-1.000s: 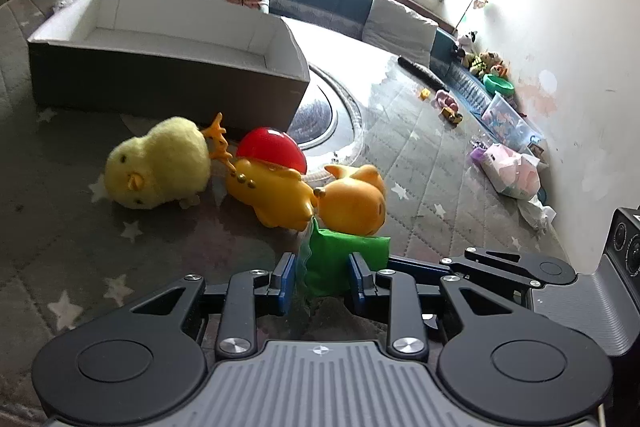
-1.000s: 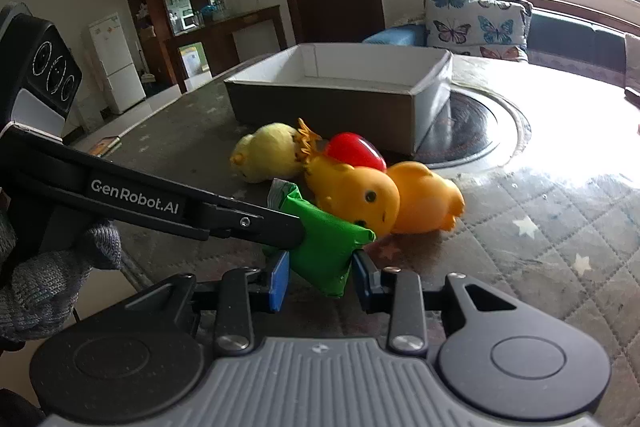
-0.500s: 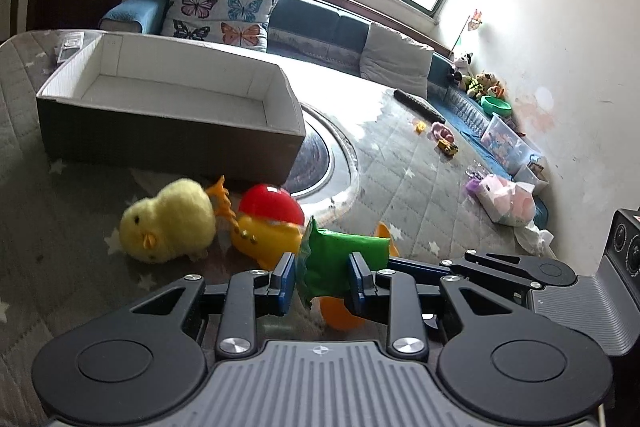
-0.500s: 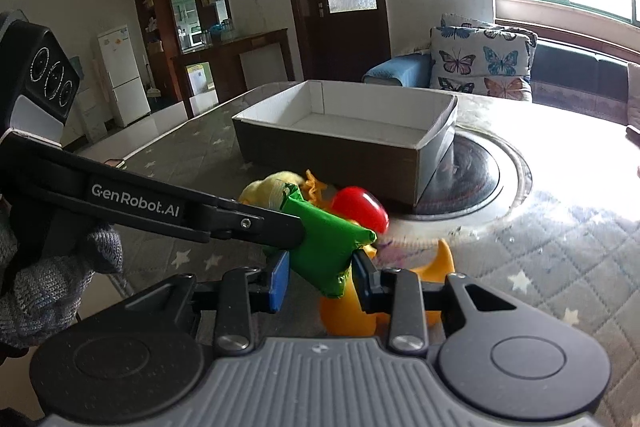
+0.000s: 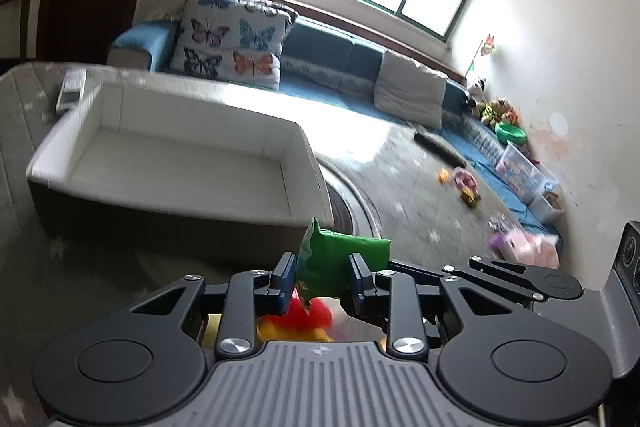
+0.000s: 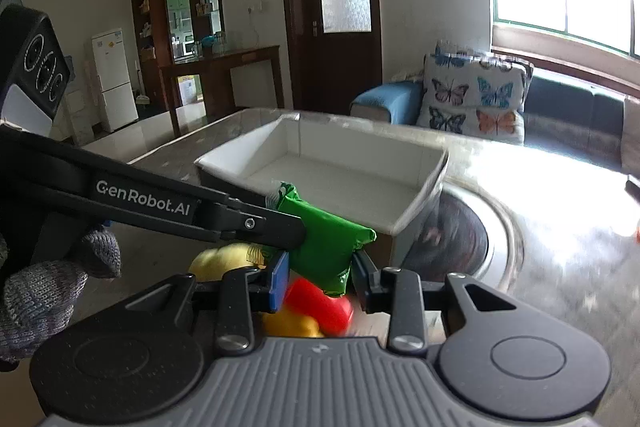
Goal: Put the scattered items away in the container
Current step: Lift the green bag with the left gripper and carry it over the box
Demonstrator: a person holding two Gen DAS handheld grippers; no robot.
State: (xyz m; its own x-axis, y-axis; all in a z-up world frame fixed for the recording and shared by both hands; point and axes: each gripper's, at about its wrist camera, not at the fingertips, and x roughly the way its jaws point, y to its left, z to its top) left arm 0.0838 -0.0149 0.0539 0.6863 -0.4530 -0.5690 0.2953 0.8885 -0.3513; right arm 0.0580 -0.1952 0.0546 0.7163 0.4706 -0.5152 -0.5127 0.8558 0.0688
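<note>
Both grippers are shut on one green packet. In the left wrist view my left gripper [image 5: 322,277] clamps the green packet [image 5: 340,259], held in the air before the white-lined cardboard box [image 5: 180,163]. In the right wrist view my right gripper [image 6: 320,277] grips the same packet [image 6: 324,243], with the left gripper's arm [image 6: 160,205] reaching in from the left. The box [image 6: 332,175] stands just beyond, empty. Under the packet lie a red and yellow toy [image 6: 316,307] and a yellow chick [image 6: 228,257], partly hidden by the grippers.
The table has a grey starred cloth [image 5: 404,187] and a round glass turntable [image 6: 472,239] right of the box. A remote [image 5: 72,89] lies at the table's far left. A sofa with butterfly cushions [image 5: 236,39] stands behind.
Both grippers have risen with the green packet and moved toward the box. The toys have dropped below the jaws and are mostly hidden now.
</note>
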